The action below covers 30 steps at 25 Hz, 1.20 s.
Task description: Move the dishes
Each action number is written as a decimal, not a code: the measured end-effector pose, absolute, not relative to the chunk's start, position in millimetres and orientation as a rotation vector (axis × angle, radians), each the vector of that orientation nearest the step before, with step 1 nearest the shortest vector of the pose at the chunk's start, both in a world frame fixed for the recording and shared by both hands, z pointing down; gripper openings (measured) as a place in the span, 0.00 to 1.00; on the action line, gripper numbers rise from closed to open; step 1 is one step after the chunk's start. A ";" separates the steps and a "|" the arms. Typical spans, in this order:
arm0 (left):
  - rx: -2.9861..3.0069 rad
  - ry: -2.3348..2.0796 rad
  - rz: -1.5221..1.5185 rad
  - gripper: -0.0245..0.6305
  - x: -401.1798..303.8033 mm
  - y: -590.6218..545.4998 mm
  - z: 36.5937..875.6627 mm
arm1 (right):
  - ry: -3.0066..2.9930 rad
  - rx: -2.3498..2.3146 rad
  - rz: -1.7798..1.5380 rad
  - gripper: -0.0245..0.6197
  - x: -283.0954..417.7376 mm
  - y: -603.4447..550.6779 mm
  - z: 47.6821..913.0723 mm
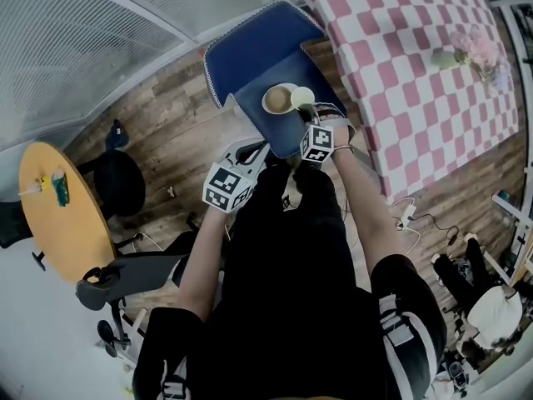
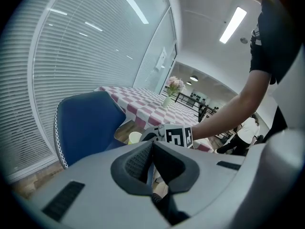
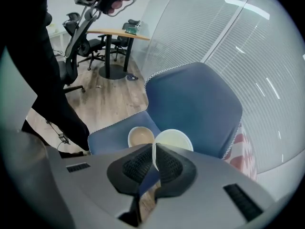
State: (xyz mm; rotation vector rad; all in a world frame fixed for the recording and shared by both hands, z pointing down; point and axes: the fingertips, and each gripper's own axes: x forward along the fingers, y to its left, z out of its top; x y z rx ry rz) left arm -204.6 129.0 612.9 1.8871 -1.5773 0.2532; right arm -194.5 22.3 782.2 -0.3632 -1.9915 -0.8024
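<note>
Bowl [image 3: 175,138] is pinched by its rim in right gripper [image 3: 154,159], likely for lifting off chair [image 3: 195,99]; left gripper [image 2: 152,161] is closed on nothing.

A bowl [image 1: 276,100] lies on the seat of the chair [image 1: 250,52]. Just right of it is a second bowl [image 1: 302,97], and its near rim stands between the jaws of the right gripper [image 1: 305,112]. The left gripper [image 1: 252,153] is left of the right one, nearer to the person. The dining table [image 1: 400,82] stands right of the chair, with a flower vase [image 1: 470,52] on it. Far left is a smaller table [image 1: 58,232], with an office chair [image 1: 125,277] before it.
</note>
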 end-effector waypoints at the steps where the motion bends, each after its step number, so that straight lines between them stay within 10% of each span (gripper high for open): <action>1: 1.902 -1.565 0.257 0.07 -202.6 126.7 609.2 | -1.991 -0.338 -0.802 0.09 -191.3 16.1 774.3; 30: 2.273 -1.149 0.452 0.07 -85.5 31.9 556.3 | -1.923 0.166 -0.651 0.09 -6.1 -139.1 645.6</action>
